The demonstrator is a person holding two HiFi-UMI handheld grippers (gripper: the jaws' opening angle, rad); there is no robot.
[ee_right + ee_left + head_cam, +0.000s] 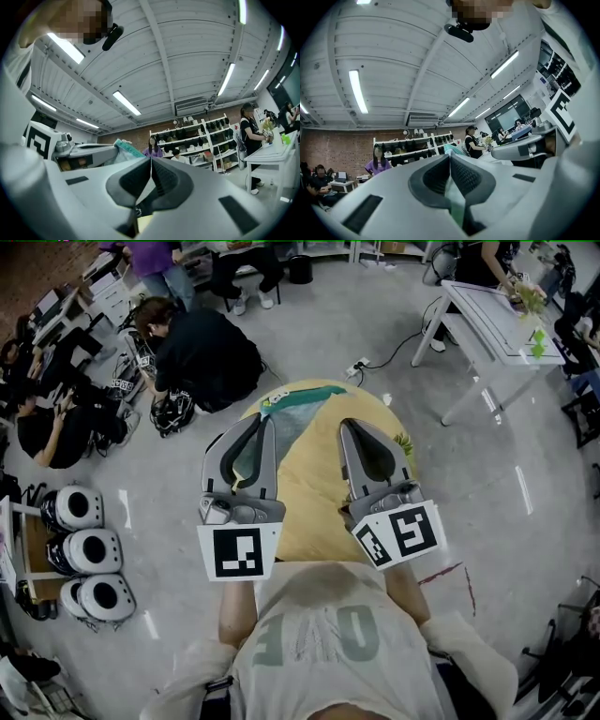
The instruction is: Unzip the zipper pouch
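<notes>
Both tools are held up in front of the person, side by side, with the pouch [314, 486] hanging in the air between them above the grey floor [511, 484]. The pouch is yellow, with a teal panel and band along its far edge.

The left tool [264, 420] is closed tight on the pouch: in the left gripper view, pale green fabric [454, 199] is pinched between its pads [464, 176].

The right tool [349, 425] is closed too. In the right gripper view its jaws meet at the tips [150, 158], with a yellow bit of the pouch [143, 226] and a small metal piece caught low between them. The pouch's teal edge [123, 146] shows beside the other tool. I cannot tell whether the zipper is open.

Each tool carries a cube with black-and-white square markers [239, 552] [401, 532]; these are patterns, not words. The person's shirt [323, 638] bears big pale letters, too faded to read with any certainty. A small green print sits at the pouch's right edge, too small to make out.

A white worktop [497, 320] stands well apart at the upper right.
</notes>
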